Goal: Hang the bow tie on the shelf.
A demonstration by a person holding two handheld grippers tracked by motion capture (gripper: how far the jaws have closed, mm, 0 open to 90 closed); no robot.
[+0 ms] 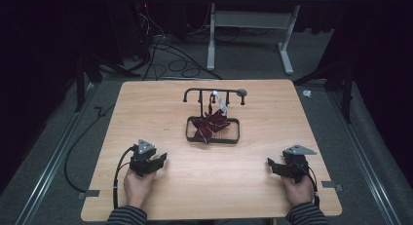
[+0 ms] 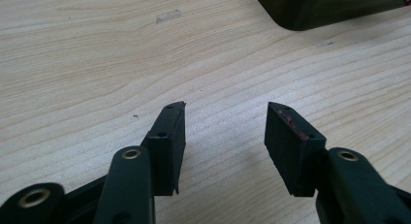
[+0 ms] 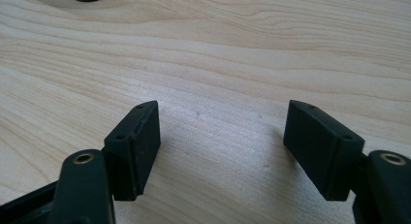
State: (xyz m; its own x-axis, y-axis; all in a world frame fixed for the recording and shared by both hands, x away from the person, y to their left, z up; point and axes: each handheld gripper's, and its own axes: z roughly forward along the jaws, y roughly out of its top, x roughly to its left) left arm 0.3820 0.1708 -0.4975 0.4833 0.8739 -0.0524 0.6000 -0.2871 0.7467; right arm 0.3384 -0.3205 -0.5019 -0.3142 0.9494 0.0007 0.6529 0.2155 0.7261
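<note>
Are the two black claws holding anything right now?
No. The left gripper and the right gripper both stand open over bare table. The dark red cloth lies in its tray, untouched.

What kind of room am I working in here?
Probably a lab or recording workspace, not a home: a bare wooden table stands on grey carpet, loose cables trail across the floor behind it, and the metal legs of another workbench stand beyond, with dark surroundings.

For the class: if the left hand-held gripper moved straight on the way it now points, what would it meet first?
Probably the dark tray: past the open left hand-held gripper lies bare table, with the tray's corner ahead, slightly off to one side. Depth is unclear, so it might just pass.
</note>
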